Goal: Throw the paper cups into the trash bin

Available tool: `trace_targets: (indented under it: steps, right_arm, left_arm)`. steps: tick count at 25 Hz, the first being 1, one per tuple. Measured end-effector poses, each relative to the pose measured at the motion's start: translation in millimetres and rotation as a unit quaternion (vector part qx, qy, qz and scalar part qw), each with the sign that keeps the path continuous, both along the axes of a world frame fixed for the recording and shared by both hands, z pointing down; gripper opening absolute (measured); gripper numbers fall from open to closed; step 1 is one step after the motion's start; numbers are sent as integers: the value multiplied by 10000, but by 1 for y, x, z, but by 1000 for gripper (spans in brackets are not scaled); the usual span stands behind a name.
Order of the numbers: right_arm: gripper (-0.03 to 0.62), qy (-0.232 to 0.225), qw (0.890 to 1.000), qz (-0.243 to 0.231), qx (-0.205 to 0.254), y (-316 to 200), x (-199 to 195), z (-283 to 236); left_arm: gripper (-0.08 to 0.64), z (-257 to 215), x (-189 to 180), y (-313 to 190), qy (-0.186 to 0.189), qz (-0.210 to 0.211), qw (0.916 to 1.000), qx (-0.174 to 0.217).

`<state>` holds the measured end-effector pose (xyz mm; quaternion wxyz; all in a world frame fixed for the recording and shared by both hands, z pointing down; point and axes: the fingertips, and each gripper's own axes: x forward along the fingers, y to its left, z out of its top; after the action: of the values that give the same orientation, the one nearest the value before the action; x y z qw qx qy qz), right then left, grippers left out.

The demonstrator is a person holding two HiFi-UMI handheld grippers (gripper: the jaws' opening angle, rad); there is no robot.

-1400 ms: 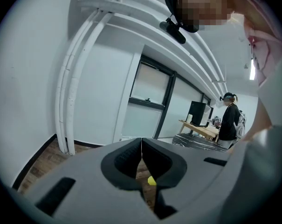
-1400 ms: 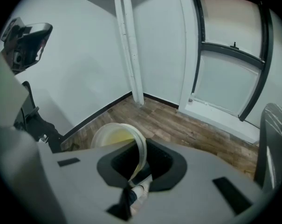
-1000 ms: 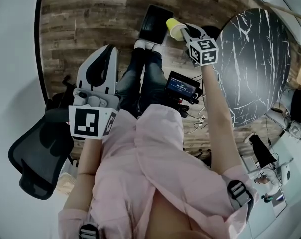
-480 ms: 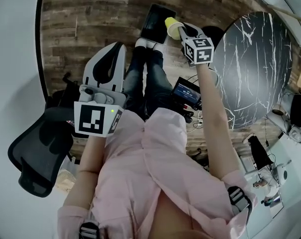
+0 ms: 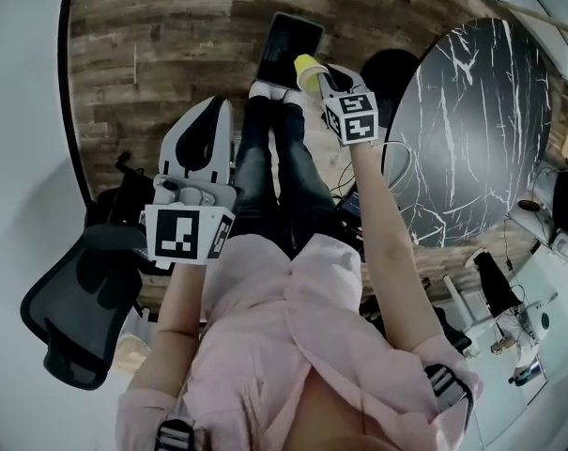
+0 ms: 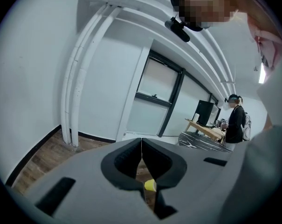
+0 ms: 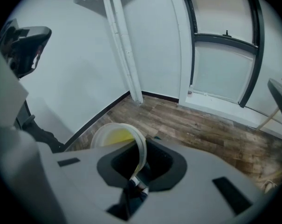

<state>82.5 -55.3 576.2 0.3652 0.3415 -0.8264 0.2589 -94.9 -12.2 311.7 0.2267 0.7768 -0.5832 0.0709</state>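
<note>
Yellow paper cup with pale rim, lower centre-left of right gripper view, lies sideways, wall pinched by right gripper; left gripper jaws pressed together, empty.

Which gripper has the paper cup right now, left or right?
The right gripper, clamped on the rim of the yellow paper cup. The left gripper has its jaws together with nothing between them.
</note>
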Motion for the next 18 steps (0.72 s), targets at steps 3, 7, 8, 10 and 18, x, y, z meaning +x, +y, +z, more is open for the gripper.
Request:
trace_targets:
  steps: [3,7,8,10,18]
  right_arm:
    - [48,13,9999,-31,-101,9,-4,17]
    - [48,62,9997,119,-196,12,-2,44]
    - [48,94,9996,176,-224,13,0,50]
    - [48,173,9991,280,-270,14,4,63]
    - [48,514,9966,552,-322,10,20,106]
  left_arm:
    - [17,12,-1,-10,26,-85,10000,45]
    - [17,30,11,-17,45,9,10000,51]
    - [17,34,13,-17,45,13,10000,44]
    - [17,43,14,-14,46,-34,10000,-7]
    - [17,82,10,5,172,-372,9984,-384]
